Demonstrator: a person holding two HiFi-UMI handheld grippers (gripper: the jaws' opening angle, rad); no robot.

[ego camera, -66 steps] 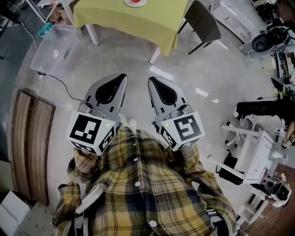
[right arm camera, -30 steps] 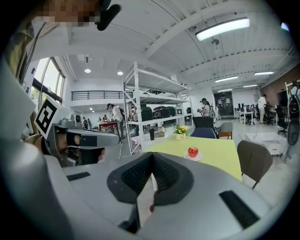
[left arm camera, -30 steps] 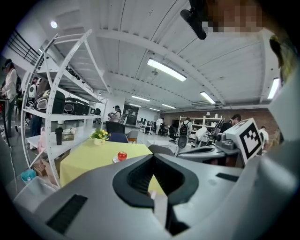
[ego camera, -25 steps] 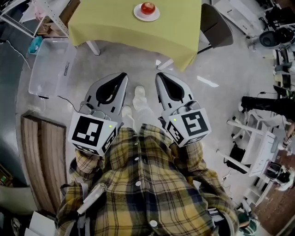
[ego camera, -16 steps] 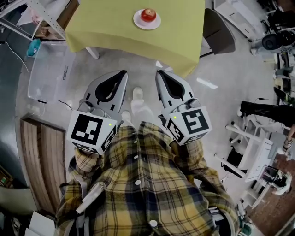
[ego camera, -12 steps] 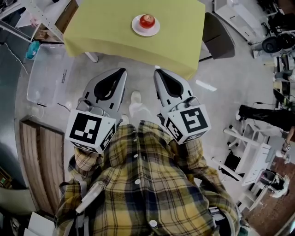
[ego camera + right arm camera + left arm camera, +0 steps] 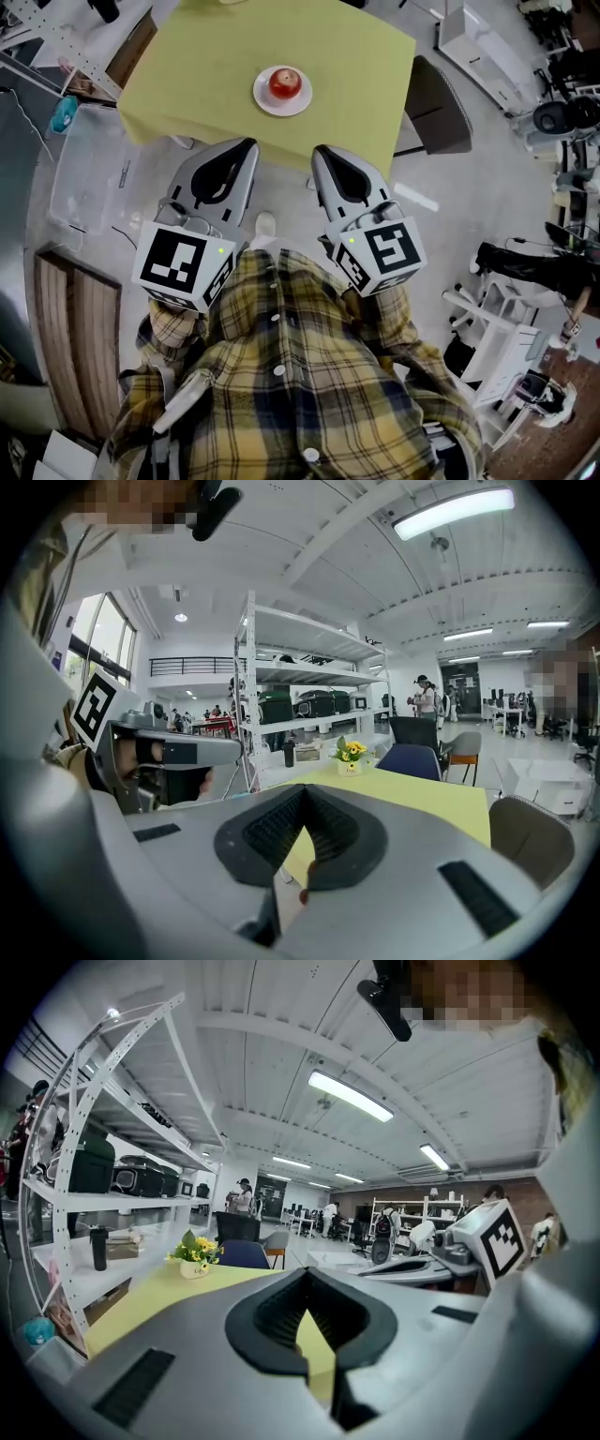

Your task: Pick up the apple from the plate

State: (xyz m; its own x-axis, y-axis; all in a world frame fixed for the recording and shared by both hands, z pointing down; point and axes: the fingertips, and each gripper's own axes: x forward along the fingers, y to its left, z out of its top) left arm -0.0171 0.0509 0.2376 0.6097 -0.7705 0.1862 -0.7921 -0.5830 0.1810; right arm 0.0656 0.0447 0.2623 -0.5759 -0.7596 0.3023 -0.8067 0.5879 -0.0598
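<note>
The left claw [image 7: 247, 148] is shut. Its two tips touch, and nothing is in it [image 7: 305, 1273]. The right claw [image 7: 322, 153] is shut too, tips together, and it holds nothing [image 7: 302, 793]. The two claws sit side by side, pointing at the table [image 7: 366, 66], with their tips near its closest edge. Each claw has a cube with black and white squares on its back end, one on the left [image 7: 185, 267] and one on the right [image 7: 380, 253]. Behind them is a yellow checked shirt [image 7: 281, 375].

The red apple [image 7: 285, 83] sits on a white plate [image 7: 260, 98] on the yellow table, apart from both claws. Yellow flowers [image 7: 352, 750] stand in a little white pot [image 7: 195, 1268] at the far end. The print on the pot is too small to read. A grey chair [image 7: 436, 108] stands just beside the table.
</note>
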